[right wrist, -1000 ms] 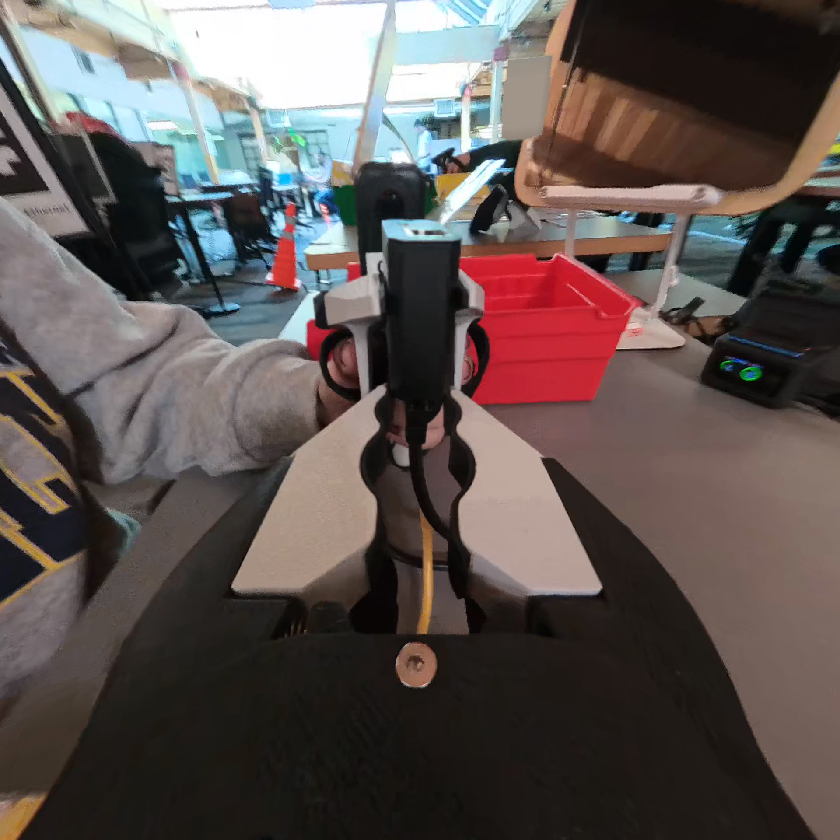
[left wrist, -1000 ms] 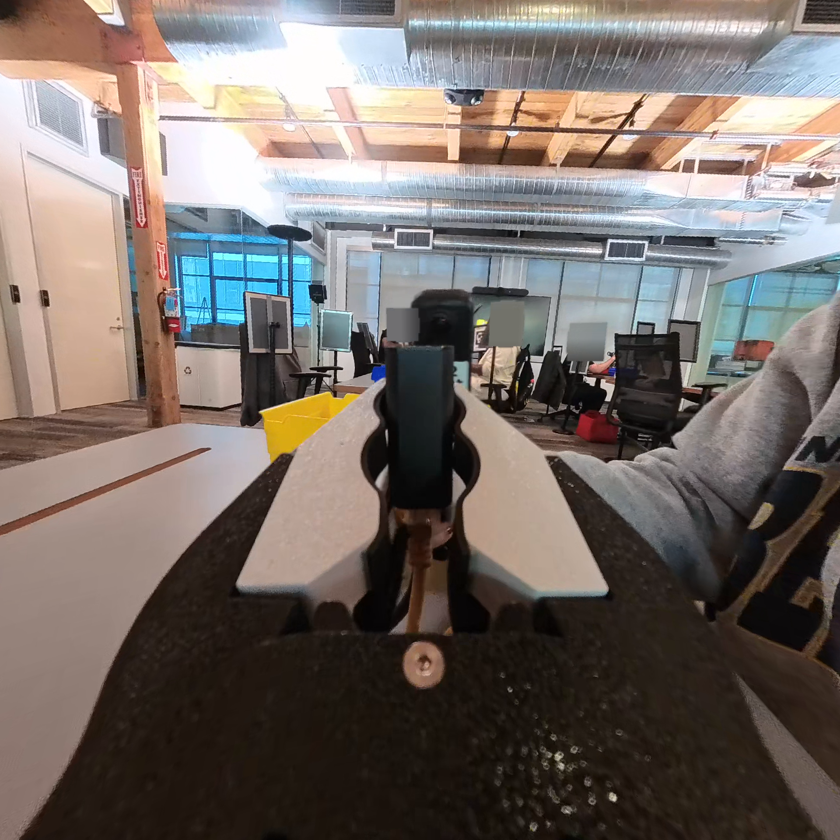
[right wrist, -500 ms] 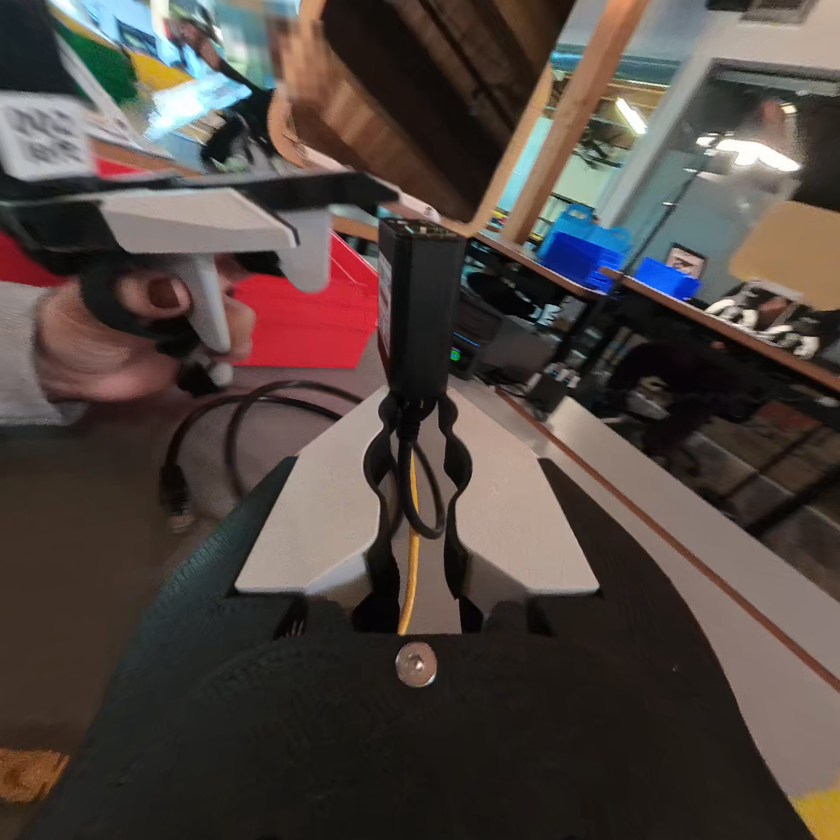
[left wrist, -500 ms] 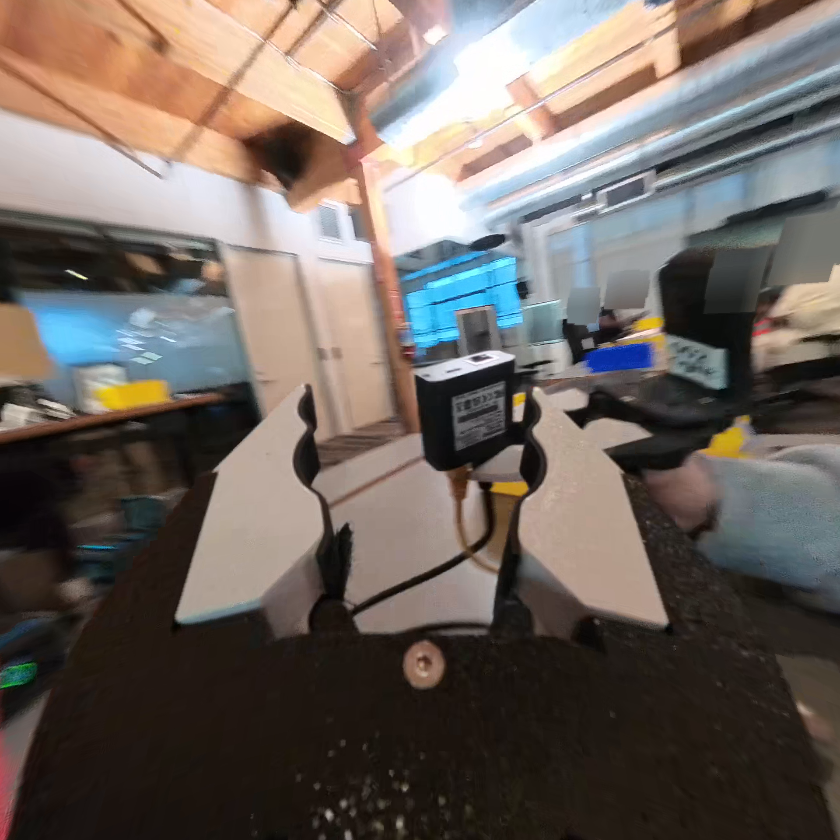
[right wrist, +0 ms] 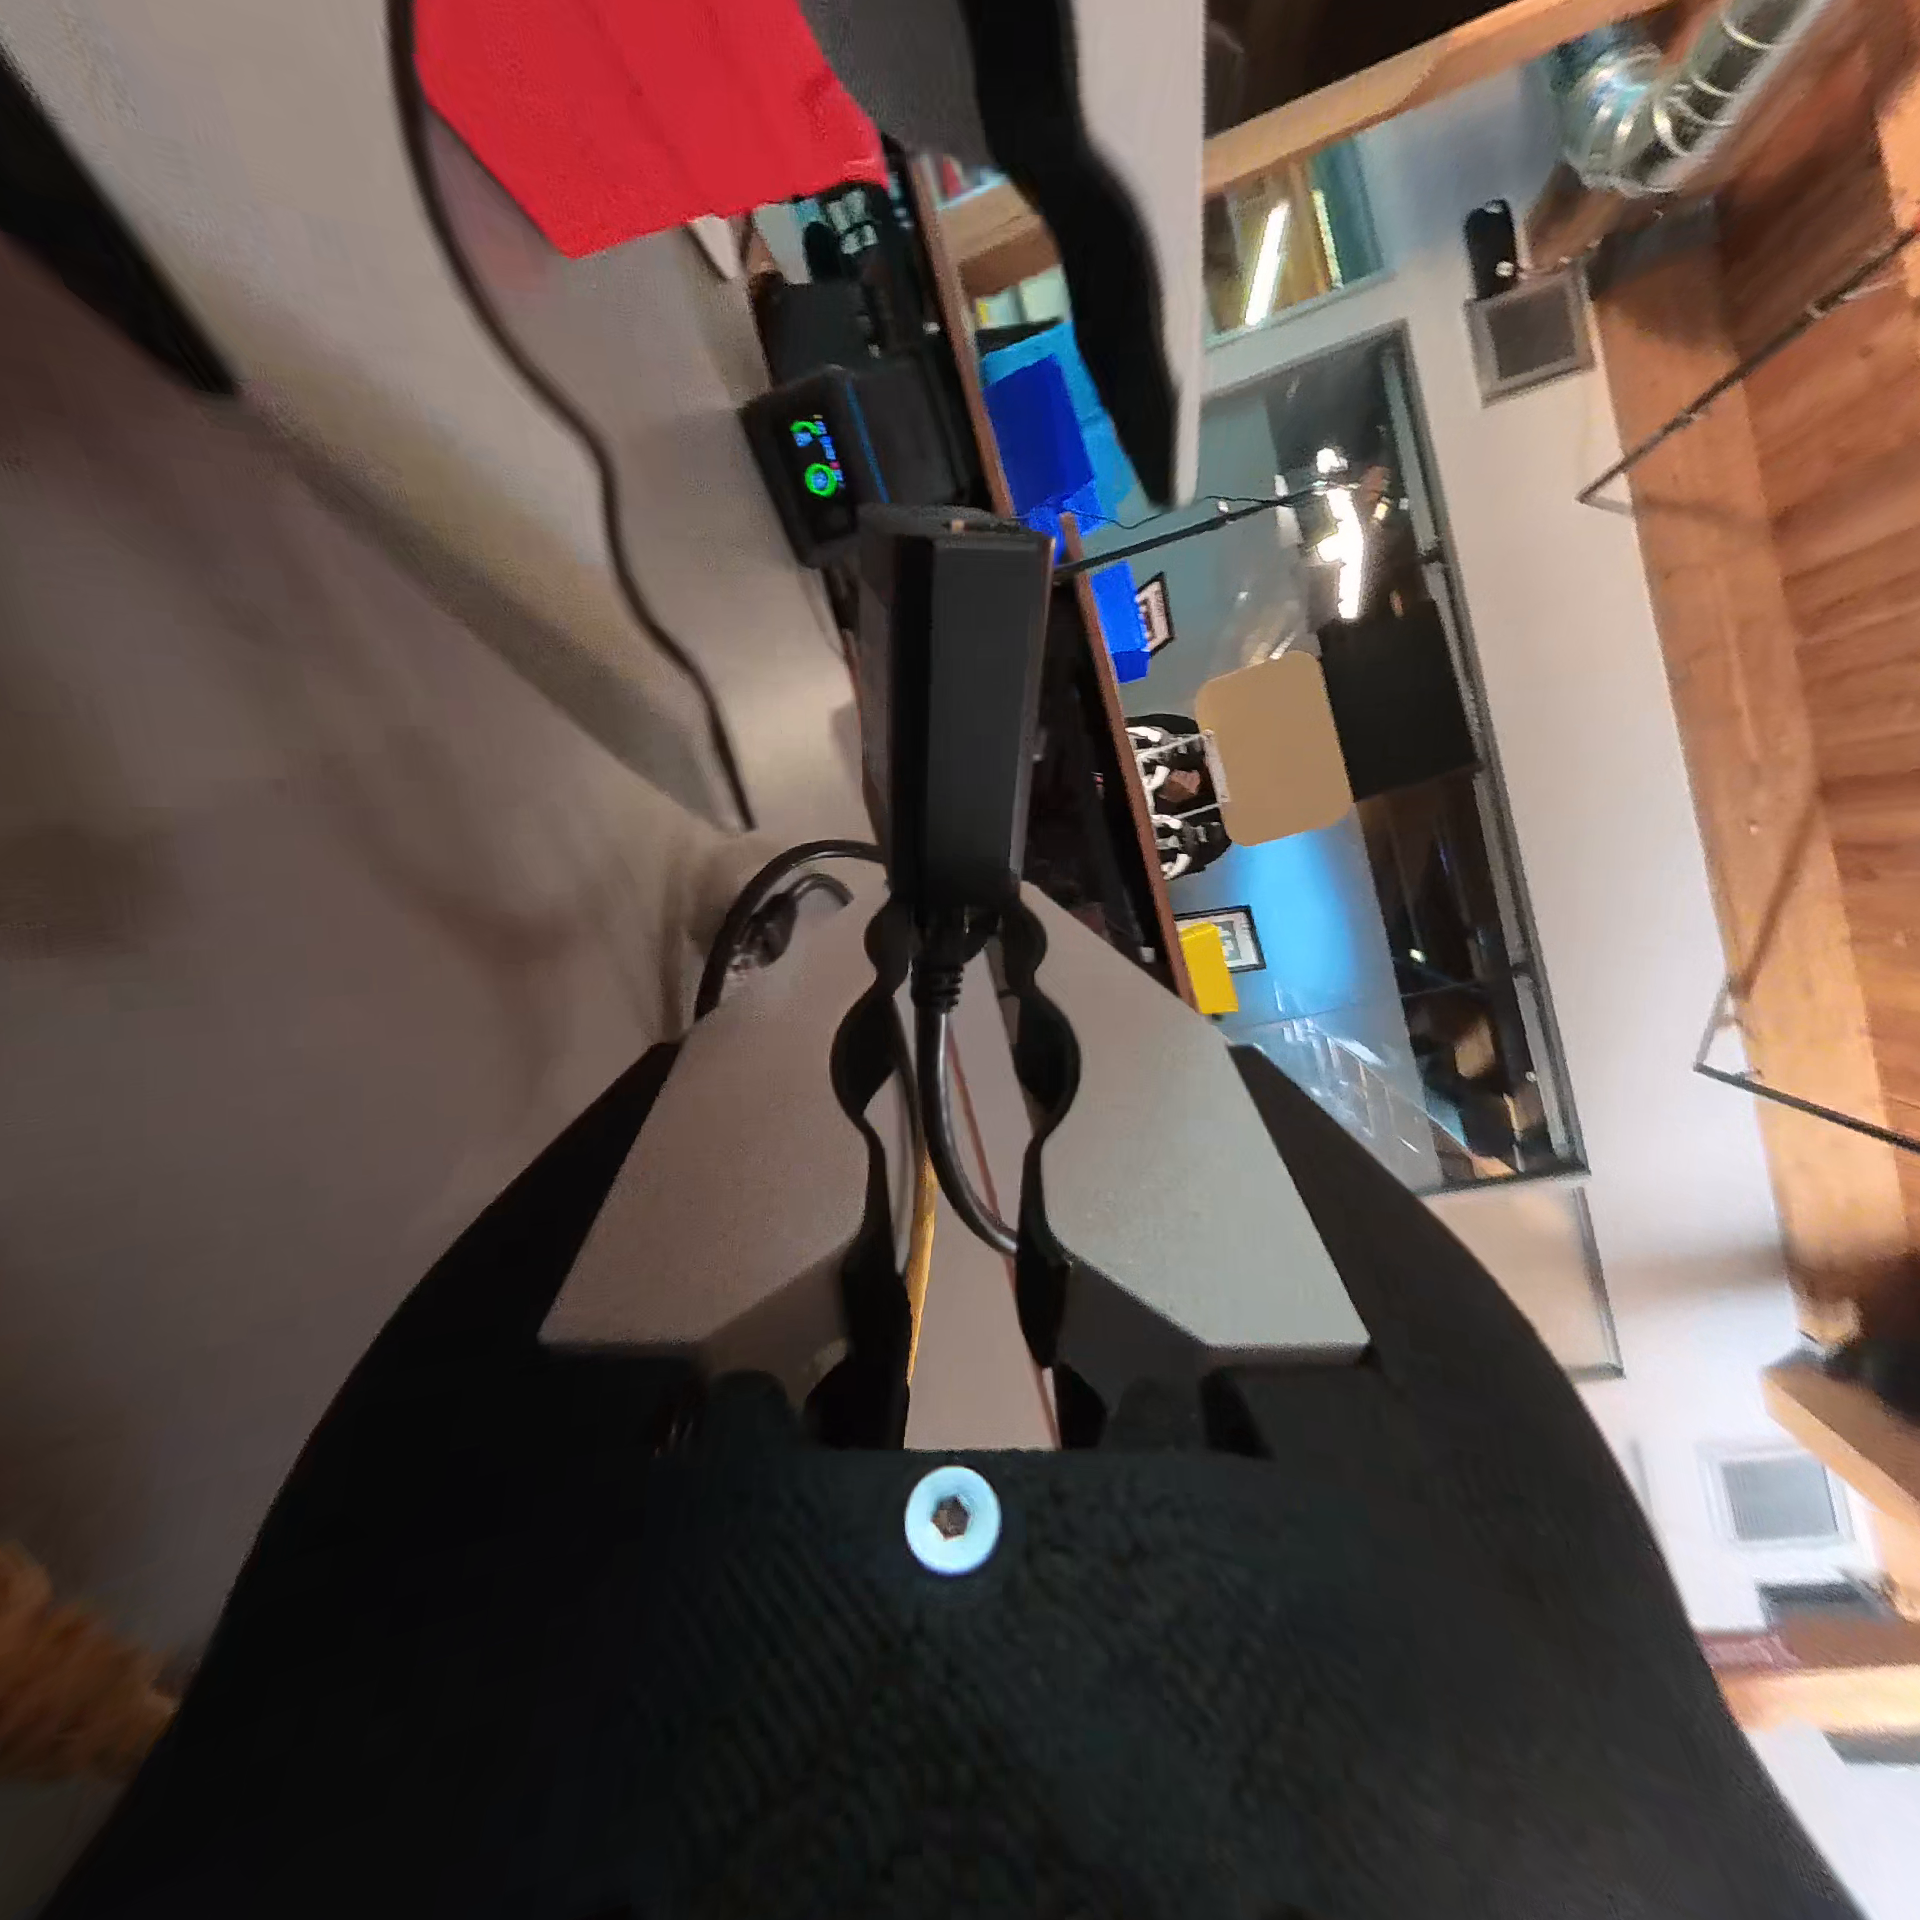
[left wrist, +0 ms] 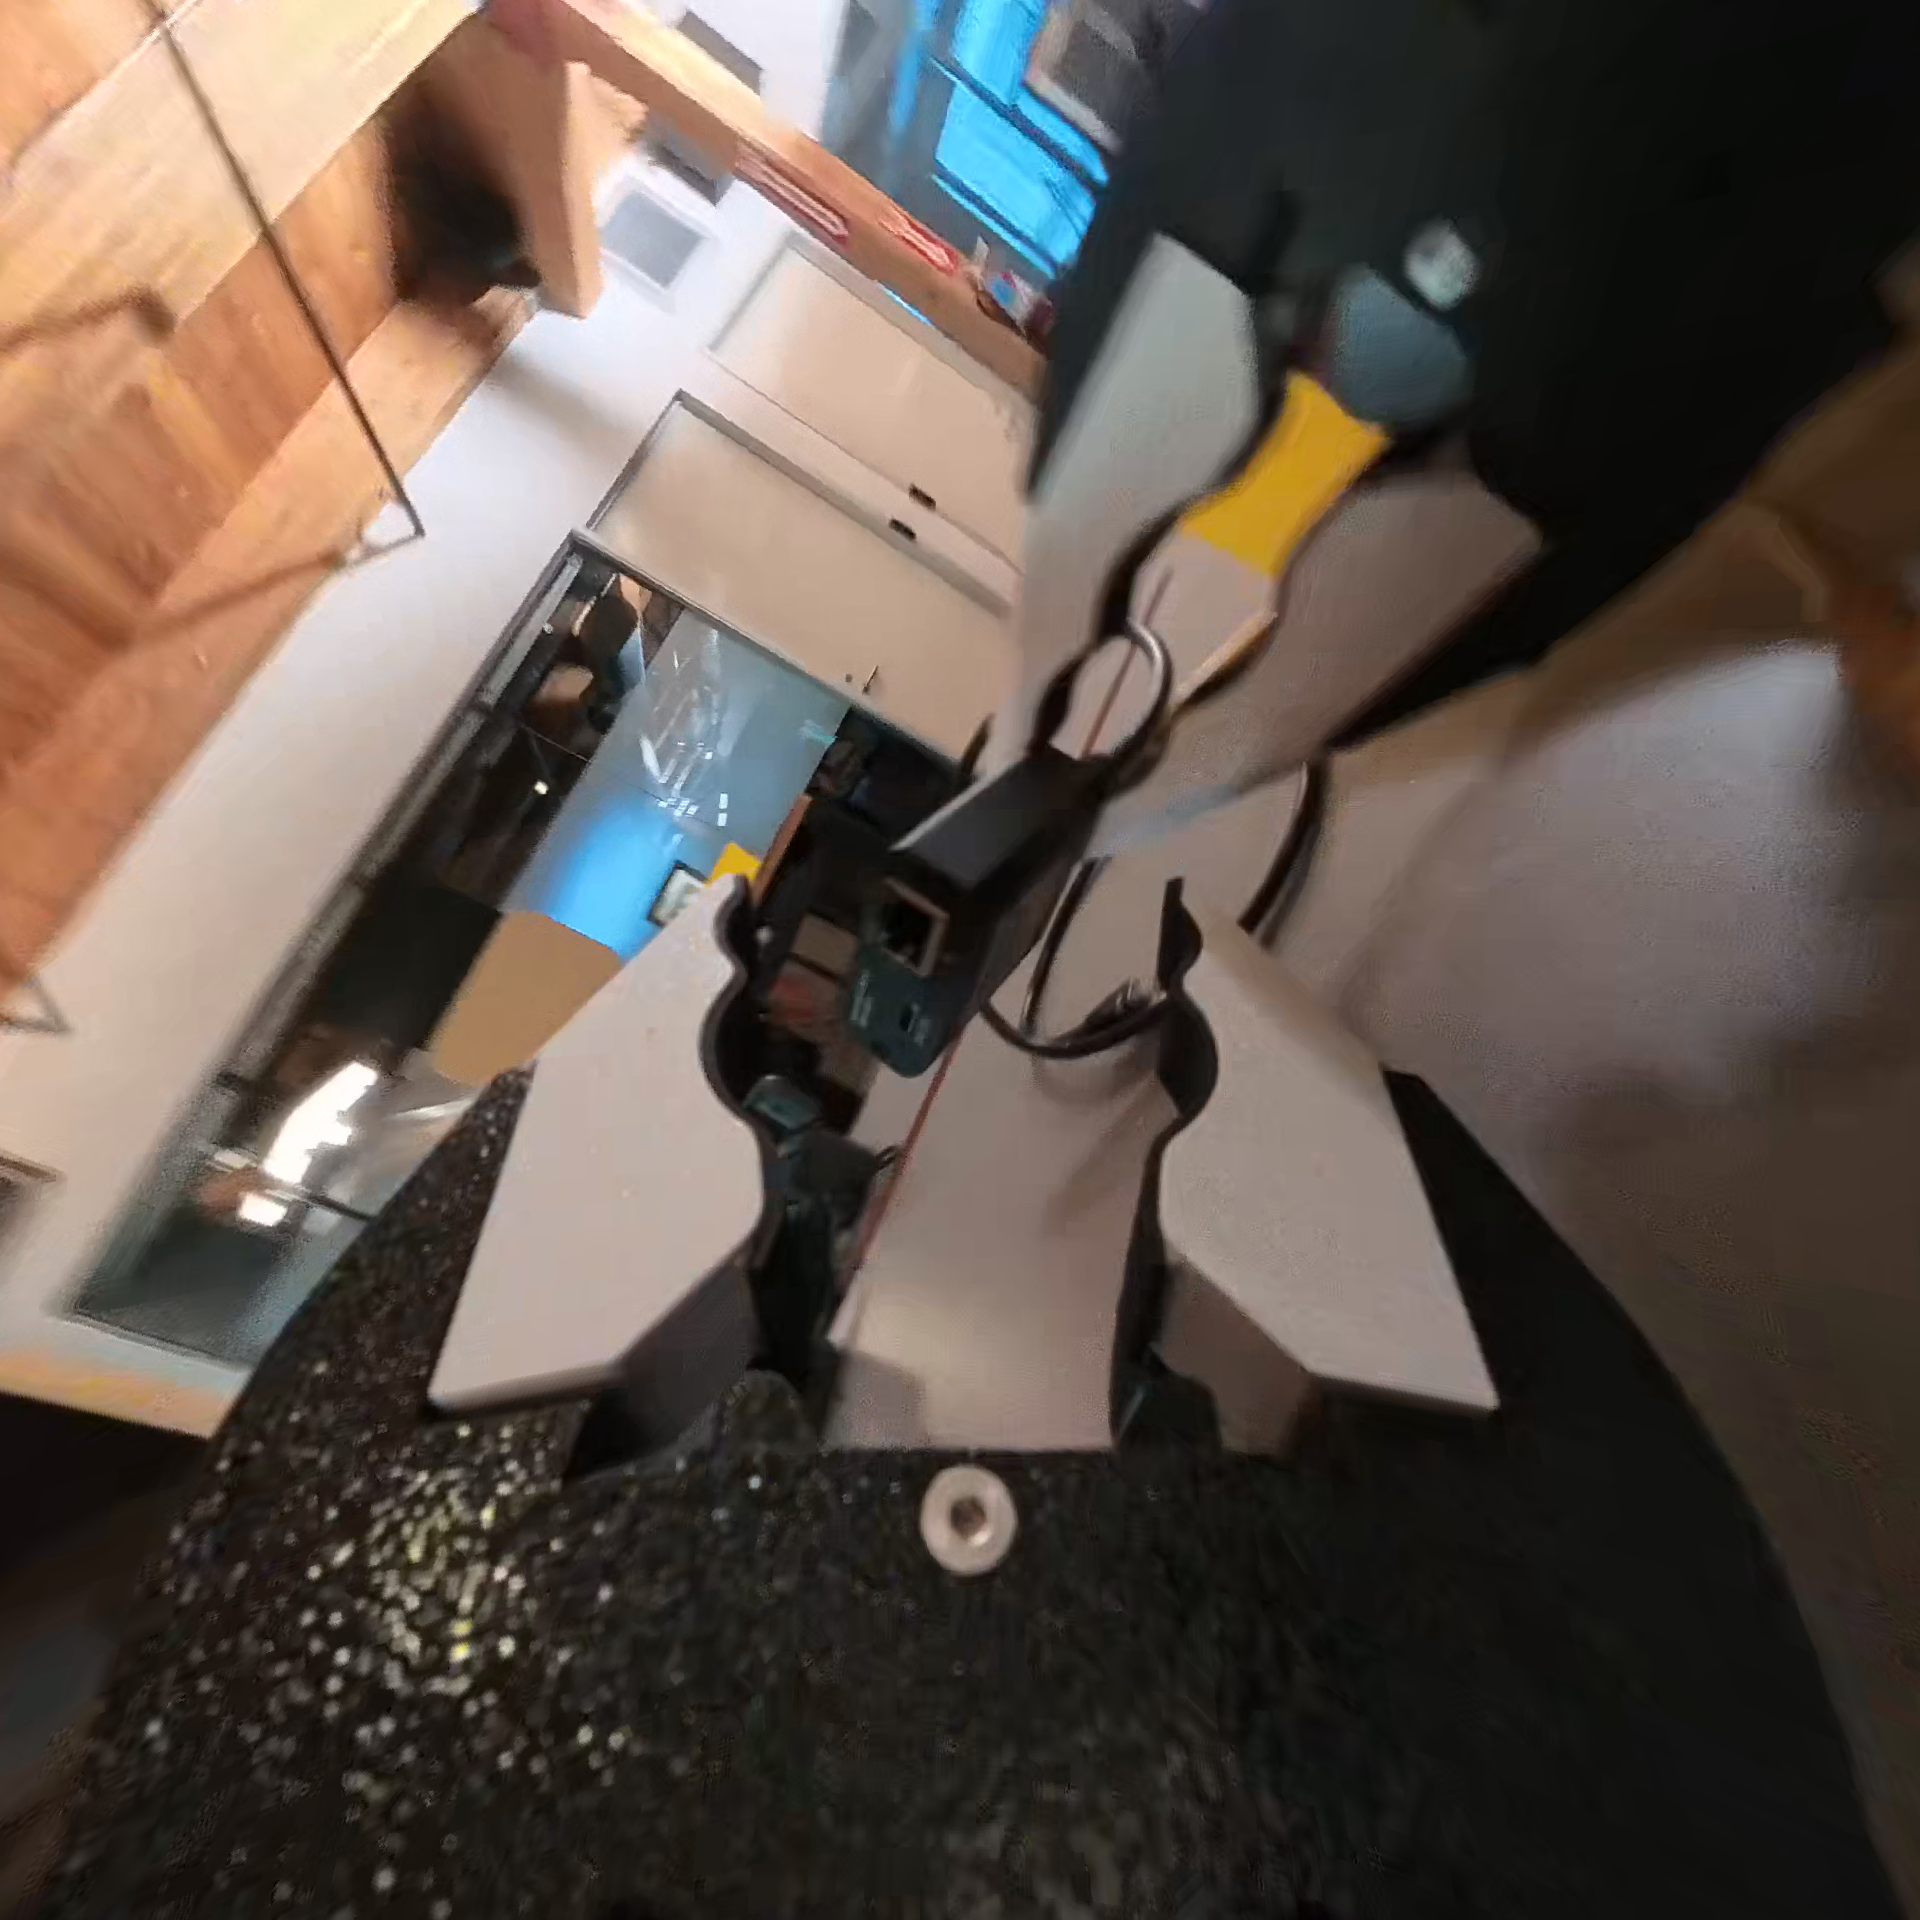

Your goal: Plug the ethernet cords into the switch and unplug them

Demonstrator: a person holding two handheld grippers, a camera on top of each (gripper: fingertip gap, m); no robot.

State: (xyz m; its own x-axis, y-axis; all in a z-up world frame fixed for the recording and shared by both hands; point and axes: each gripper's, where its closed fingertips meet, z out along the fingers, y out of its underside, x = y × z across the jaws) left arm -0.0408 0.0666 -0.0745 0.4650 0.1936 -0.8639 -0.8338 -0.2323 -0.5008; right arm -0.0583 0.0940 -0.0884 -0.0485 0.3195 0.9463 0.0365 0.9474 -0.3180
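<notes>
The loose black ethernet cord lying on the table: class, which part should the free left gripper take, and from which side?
Take the ethernet cord just behind its plug, where the stiff end gives the fingers something firm, probably coming down from above since it lies on the table. The open left gripper is free; the right gripper holds the switch by its cabled end.

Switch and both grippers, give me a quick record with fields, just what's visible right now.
switch: small black box, one open port showing on its end face
right gripper: shut on the switch's cabled end
left gripper: open, holding nothing, facing the switch's port end
cables: black cable leaves the switch between the right gripper's fingers; a yellow one runs beside it
image quality: both views tilted and motion-blurred
</notes>
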